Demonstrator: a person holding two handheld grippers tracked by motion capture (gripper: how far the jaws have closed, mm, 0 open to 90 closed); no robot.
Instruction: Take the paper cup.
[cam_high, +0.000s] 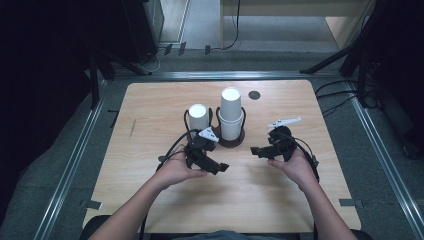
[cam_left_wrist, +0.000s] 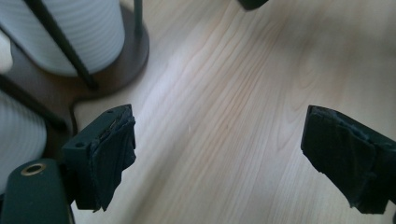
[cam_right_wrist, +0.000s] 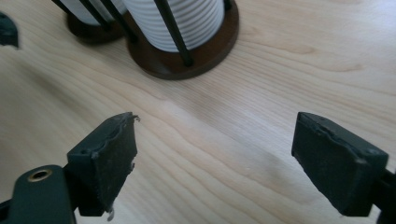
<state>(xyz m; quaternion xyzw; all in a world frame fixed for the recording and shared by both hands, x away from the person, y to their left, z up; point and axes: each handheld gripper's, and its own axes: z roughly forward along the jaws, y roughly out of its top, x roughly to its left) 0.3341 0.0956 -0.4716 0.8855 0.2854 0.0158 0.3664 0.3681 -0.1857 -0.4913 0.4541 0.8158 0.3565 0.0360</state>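
Two hands hold the left gripper and right gripper low over the table, jaws apart and empty, tips facing each other near the white cups.

cup stack: top cut off | dark disc (unidentifiable)

We take the holder as our landmark: it sits on the table, near the middle. In its right bay stands the tall stack; in its left bay stands the short stack, beside the tall one. Behind the holder and a little to its right, a disc lies on the table, well apart. Before the holder and to its left we find the left gripper, near its base. To the holder's right and slightly before it is the right gripper, near but apart.
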